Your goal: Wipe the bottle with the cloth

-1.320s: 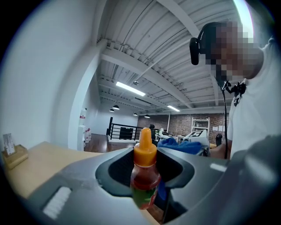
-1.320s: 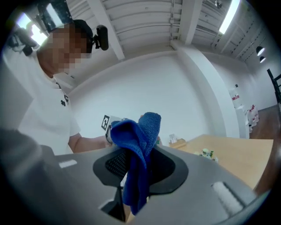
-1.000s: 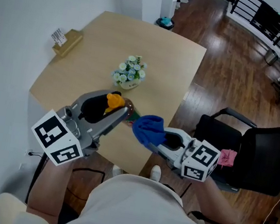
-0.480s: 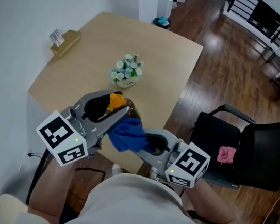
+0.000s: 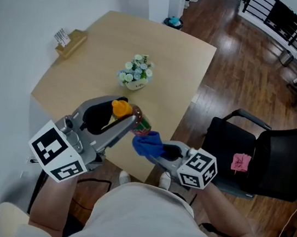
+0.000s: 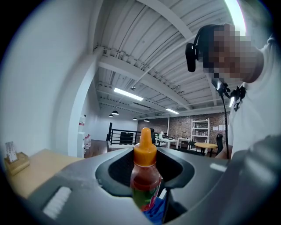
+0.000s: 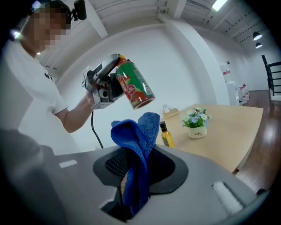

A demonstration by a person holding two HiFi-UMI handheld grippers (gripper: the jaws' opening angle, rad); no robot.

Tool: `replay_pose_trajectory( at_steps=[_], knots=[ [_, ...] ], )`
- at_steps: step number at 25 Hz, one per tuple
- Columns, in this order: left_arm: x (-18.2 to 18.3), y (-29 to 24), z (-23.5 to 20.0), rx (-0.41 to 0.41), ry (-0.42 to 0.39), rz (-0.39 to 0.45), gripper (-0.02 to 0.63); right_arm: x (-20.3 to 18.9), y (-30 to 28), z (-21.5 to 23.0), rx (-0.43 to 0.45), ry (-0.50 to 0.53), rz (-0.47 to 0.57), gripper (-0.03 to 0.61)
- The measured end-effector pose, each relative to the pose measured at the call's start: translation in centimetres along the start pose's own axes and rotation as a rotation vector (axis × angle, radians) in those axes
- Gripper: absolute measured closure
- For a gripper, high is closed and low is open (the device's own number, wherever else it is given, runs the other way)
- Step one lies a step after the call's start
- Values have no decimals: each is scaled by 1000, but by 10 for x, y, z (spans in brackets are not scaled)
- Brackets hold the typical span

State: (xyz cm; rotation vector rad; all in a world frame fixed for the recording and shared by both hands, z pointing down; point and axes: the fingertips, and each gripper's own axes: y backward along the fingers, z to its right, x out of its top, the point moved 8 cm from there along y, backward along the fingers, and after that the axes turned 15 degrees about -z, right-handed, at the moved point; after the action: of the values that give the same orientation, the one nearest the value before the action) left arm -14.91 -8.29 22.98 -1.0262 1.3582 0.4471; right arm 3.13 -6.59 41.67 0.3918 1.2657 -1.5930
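Bottle (image 5: 140, 123) is held up over the near edge of the table (image 5: 87, 86), clamped in the L gripper (image 5: 122, 111). Both jaws are pressed against its sides just below the orange cap (image 6: 145, 148). Red sauce is seen in the neck, w/ a green and red label lower down. In the R gripper view the bottle is tilted, base pointed down twd the cloth and cap up twd the L gripper.

Blue cloth (image 5: 146, 143) is pinched in the R gripper (image 7: 136, 176); jaws are closed on its lower folds and a bunched loop is left standing above them. The cloth is placed right under the bottle's base. In the L gripper view blue fabric is seen at the foot of the bottle; in the R gripper view a thin gap seems to be left, so contact can't be confirmed.

On the table, approx. at centre, a white pot of pale blue flowers (image 5: 135, 75) is set. A wooden holder w/ a card (image 5: 70, 43) is placed near the far L edge. A small yellow bottle w/ dark cap (image 7: 165, 134) is seen on the table in the R gripper view only. A black chair (image 5: 266, 160) is placed R of the table, w/ a pink item (image 5: 239, 163) on it
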Motion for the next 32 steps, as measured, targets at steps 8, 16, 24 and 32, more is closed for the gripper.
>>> replay_pose_trajectory(
  at_steps=[8,16,24,32],
  knots=[
    [-1,4,18,-59,-34,-35,454,46,62,35,-127,-22,138,462],
    [-14,-10,42,-139,-68,-95,454,128,92,-24,-43,198,300,462],
    [-4,-2,39,-131,-61,-52,454,93,58,-3,-29,97,182,462],
    [1,4,26,-92,-49,-24,454,51,56,25,-69,-111,183,462]
  ],
)
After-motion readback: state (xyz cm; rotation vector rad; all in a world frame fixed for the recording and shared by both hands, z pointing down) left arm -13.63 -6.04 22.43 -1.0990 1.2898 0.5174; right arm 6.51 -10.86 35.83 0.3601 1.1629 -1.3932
